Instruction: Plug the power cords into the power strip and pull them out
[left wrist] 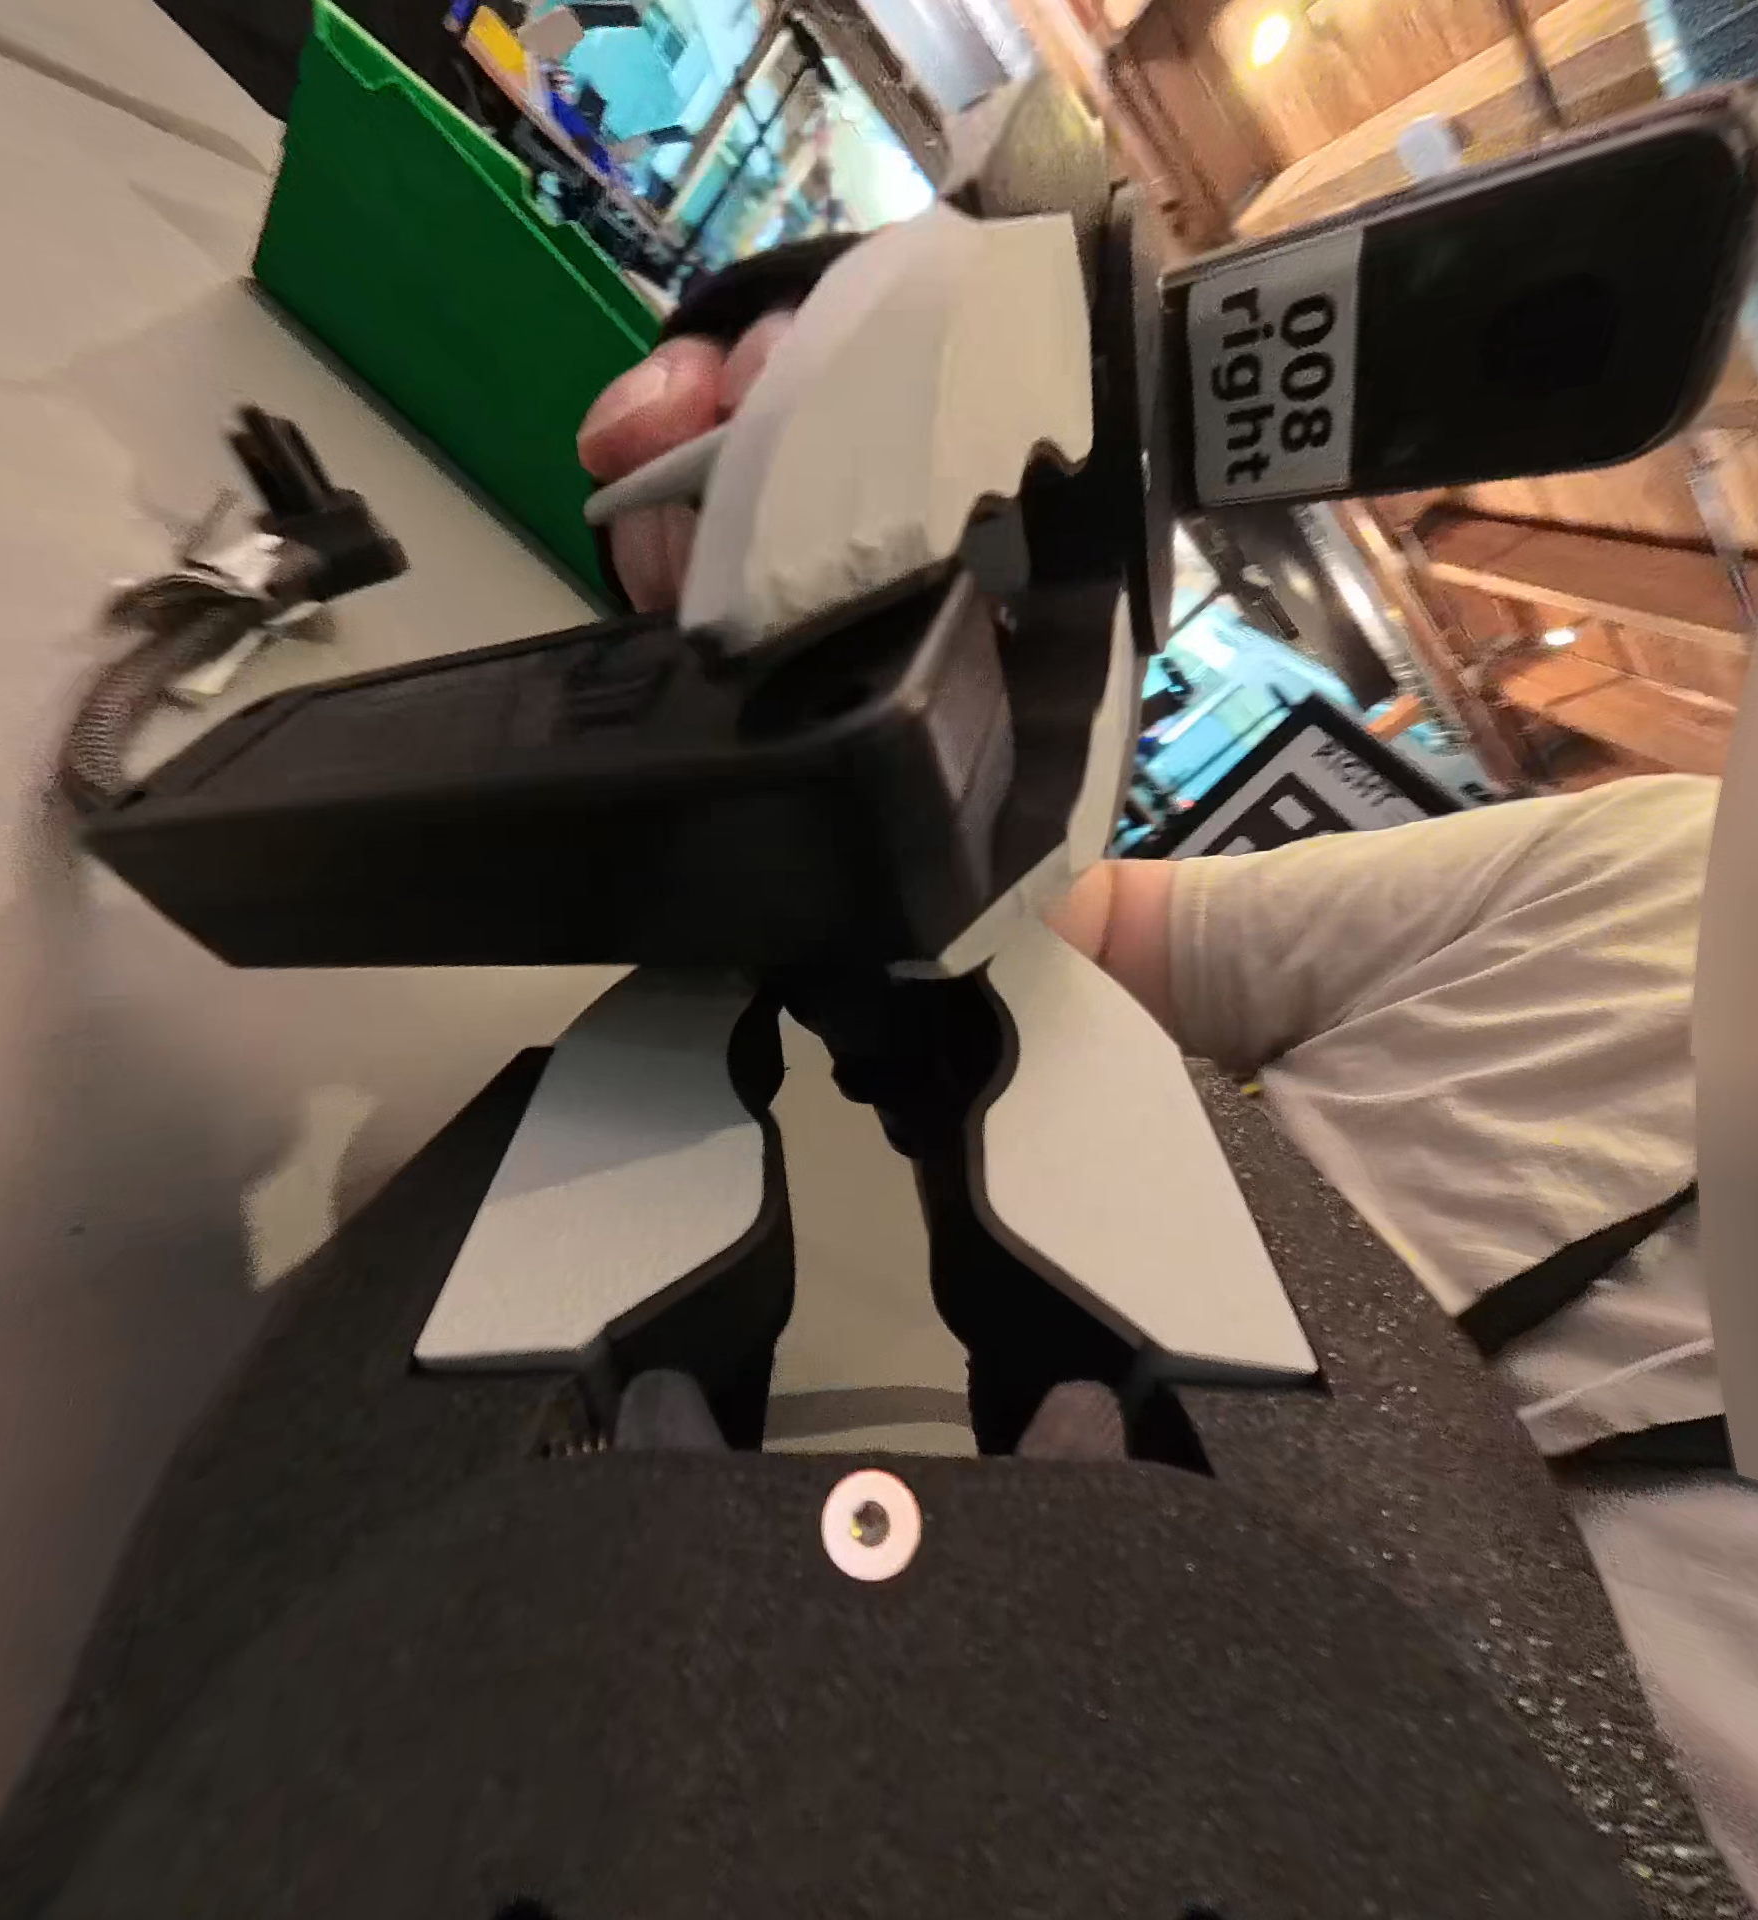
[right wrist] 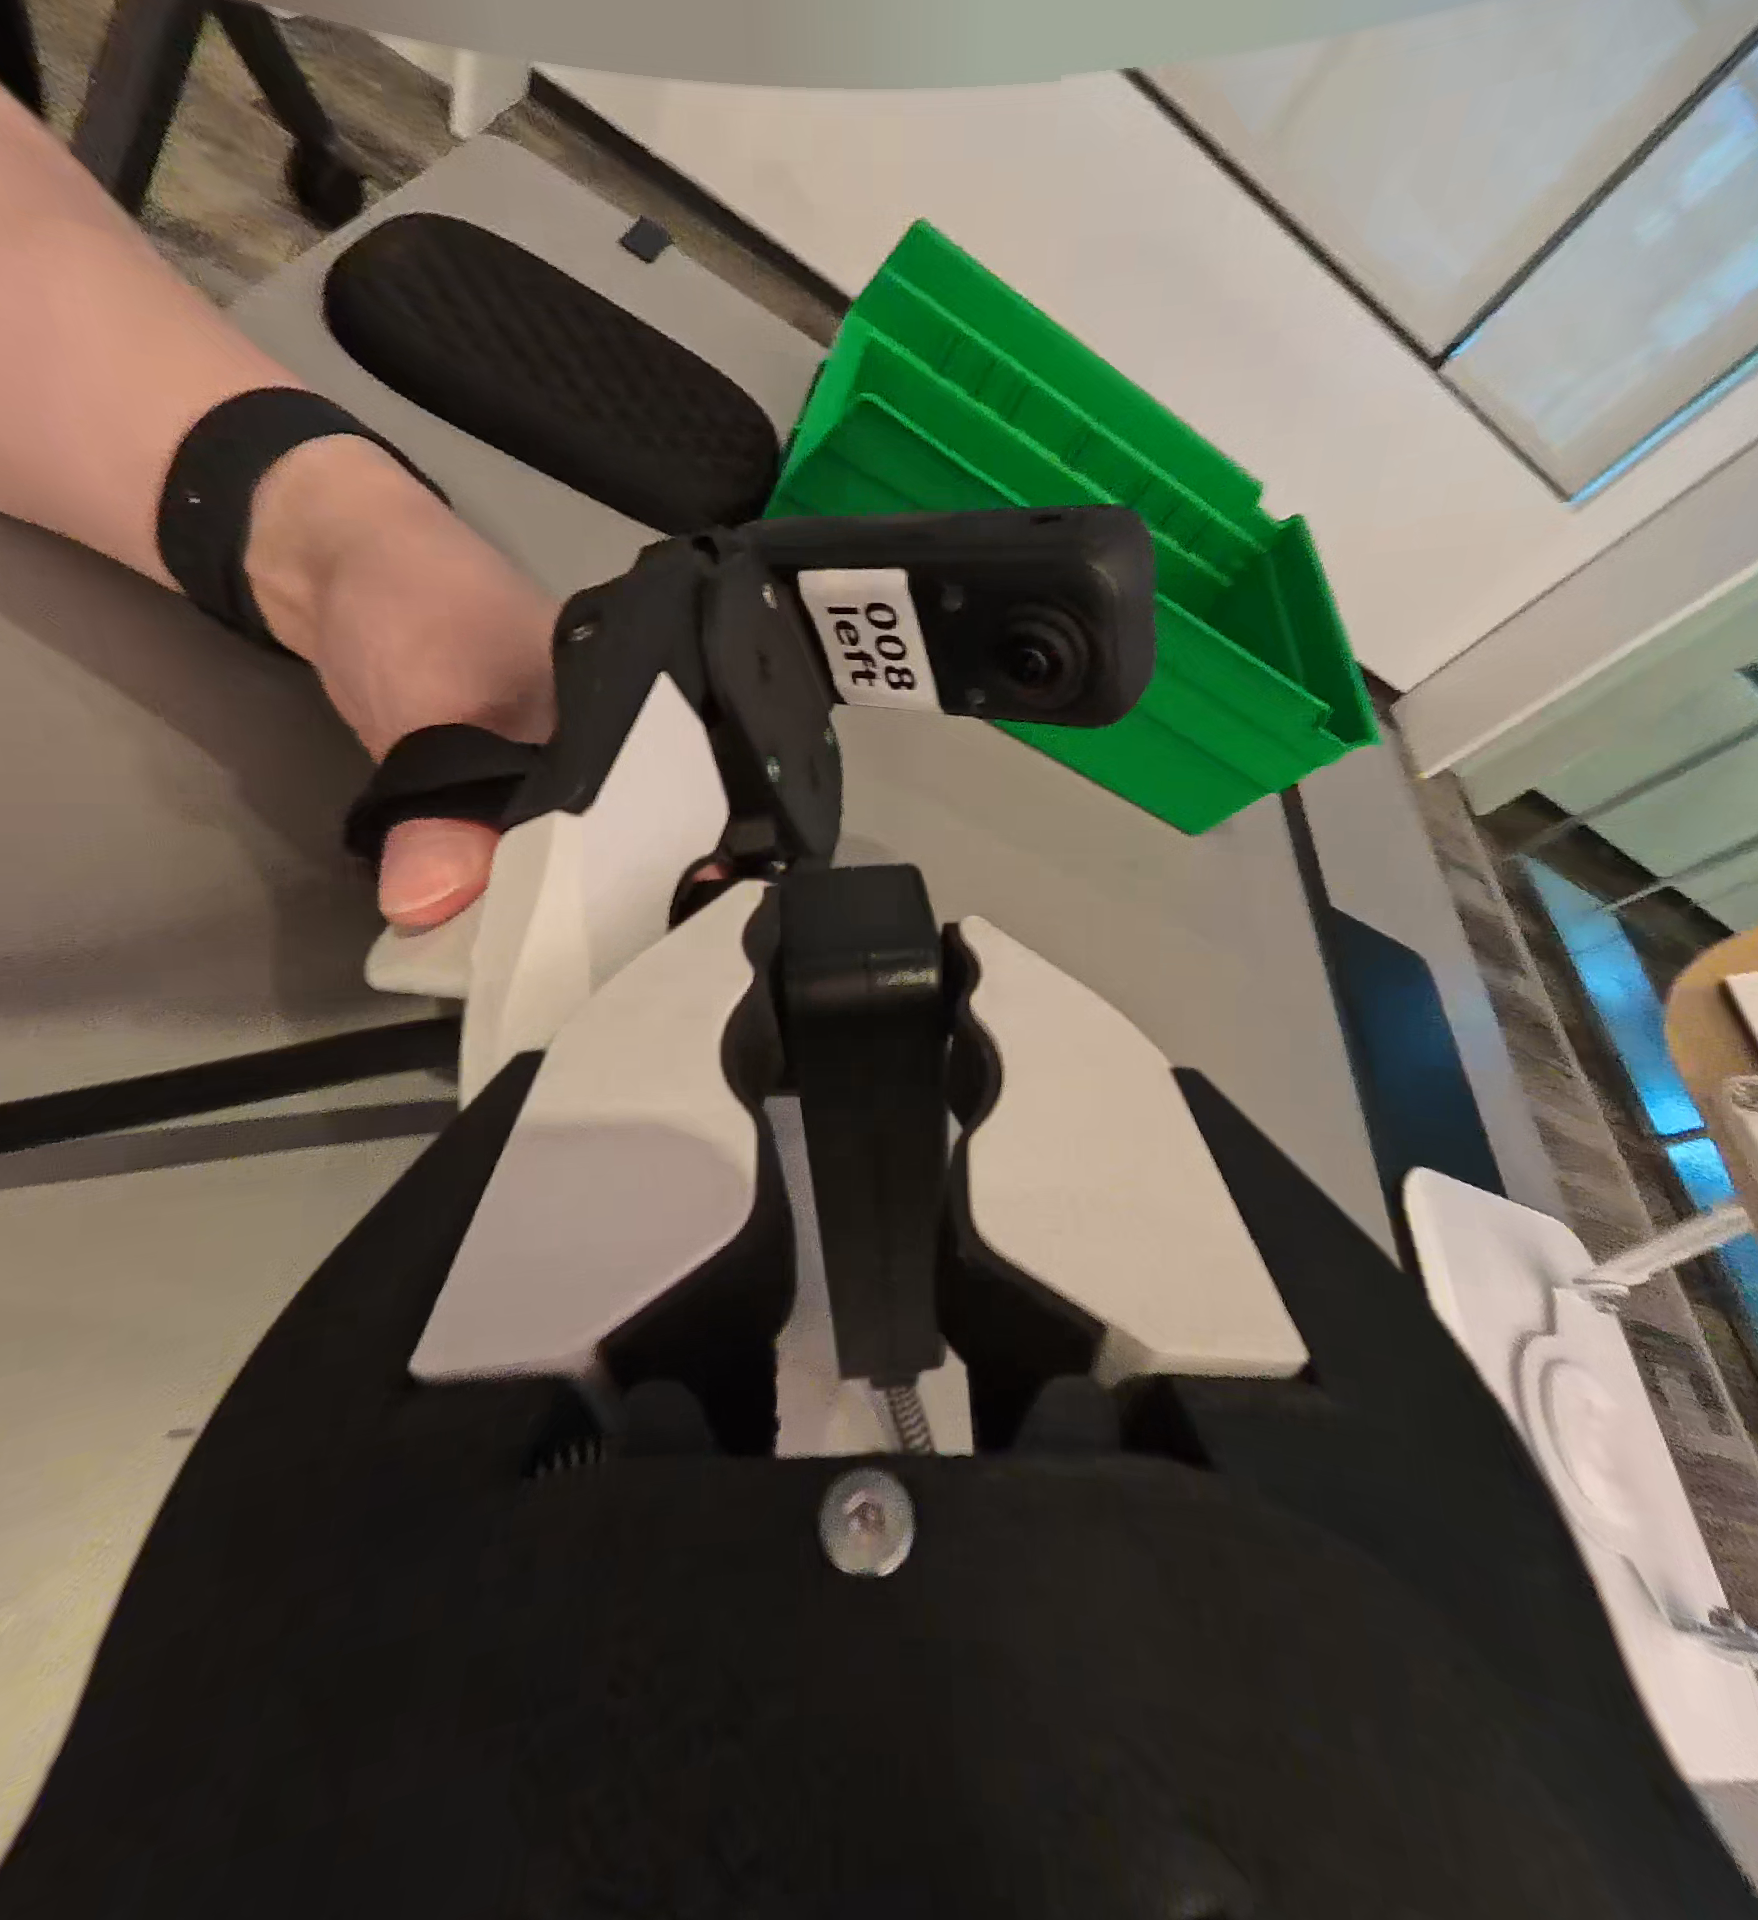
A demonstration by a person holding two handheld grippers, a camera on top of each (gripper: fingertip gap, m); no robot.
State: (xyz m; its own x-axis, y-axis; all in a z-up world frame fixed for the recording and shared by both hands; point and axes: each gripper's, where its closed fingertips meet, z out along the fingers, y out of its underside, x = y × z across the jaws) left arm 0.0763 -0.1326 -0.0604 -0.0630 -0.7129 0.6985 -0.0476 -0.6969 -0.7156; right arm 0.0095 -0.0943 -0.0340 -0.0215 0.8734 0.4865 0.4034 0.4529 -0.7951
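Right gripper [right wrist: 862,997]: clenched on a black power strip [right wrist: 870,1122], gripped across its width, braided cord trailing back toward 6 o'clock; probably steadied for plugging.

Left gripper [left wrist: 870,1023]: fingers close on a dark plug-like piece at 12 o'clock, touching the strip's underside [left wrist: 501,831]; grasp cannot be confirmed.

Spare black plug and braided cord [left wrist: 262,551]: on the table [left wrist: 44,312], 10 o'clock.

Green bin [right wrist: 1114,540]: 1 o'clock, apart.
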